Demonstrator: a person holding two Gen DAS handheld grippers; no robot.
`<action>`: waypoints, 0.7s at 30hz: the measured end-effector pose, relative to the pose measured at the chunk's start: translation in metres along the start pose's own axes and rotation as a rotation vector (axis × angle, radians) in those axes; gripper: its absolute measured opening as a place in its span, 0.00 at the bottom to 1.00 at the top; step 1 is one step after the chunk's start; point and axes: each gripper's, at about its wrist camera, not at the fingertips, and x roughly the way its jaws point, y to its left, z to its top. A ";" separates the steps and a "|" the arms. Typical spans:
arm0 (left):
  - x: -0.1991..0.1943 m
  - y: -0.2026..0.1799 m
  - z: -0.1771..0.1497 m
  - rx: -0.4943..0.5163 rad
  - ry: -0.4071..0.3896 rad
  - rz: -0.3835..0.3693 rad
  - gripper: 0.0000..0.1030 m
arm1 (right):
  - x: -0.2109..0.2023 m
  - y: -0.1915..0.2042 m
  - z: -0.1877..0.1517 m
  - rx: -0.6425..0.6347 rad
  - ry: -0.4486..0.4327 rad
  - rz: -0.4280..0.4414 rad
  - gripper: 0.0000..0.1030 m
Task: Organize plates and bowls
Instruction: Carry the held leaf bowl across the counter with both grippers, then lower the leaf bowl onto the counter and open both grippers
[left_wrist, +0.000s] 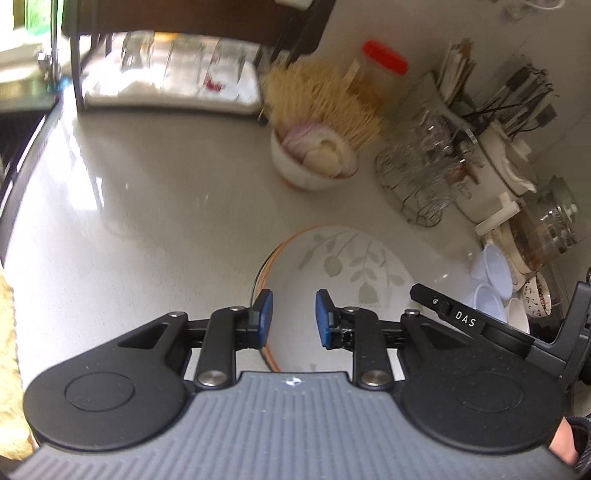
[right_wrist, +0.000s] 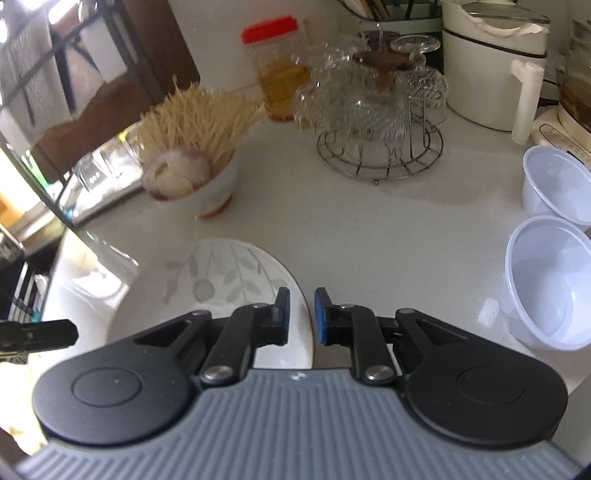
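On the cluttered surface (right_wrist: 369, 236), my right tool (right_wrist: 301, 314) grips the plate (right_wrist: 207, 284) rim; left tool (left_wrist: 291, 317) released; plastic bowls (right_wrist: 546, 280) remain unsorted.

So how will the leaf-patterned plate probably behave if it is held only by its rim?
The plate looks glazed and glossy, so it may slip between the pads. It seems ceramic: stiff, probably fragile, rather heavy. The right gripper holds one edge only, so it may tilt.

Left claw (left_wrist: 291, 319) is tipped steeply down with its blue pads (left_wrist: 266, 318) parted and nothing pinched between them, right claw (right_wrist: 300, 317) is angled down about the same with its jaws nearly together, clamped on a thin rim, its black finger poking in just right of the left claw.
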 end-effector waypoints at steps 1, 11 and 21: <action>-0.005 -0.003 0.001 0.005 -0.009 -0.006 0.28 | -0.004 0.001 0.001 0.000 -0.007 0.002 0.18; -0.062 -0.038 0.006 0.051 -0.122 -0.061 0.28 | -0.075 0.022 0.015 -0.066 -0.097 0.063 0.18; -0.110 -0.066 -0.016 0.110 -0.190 -0.036 0.28 | -0.148 0.030 0.013 -0.098 -0.193 0.108 0.18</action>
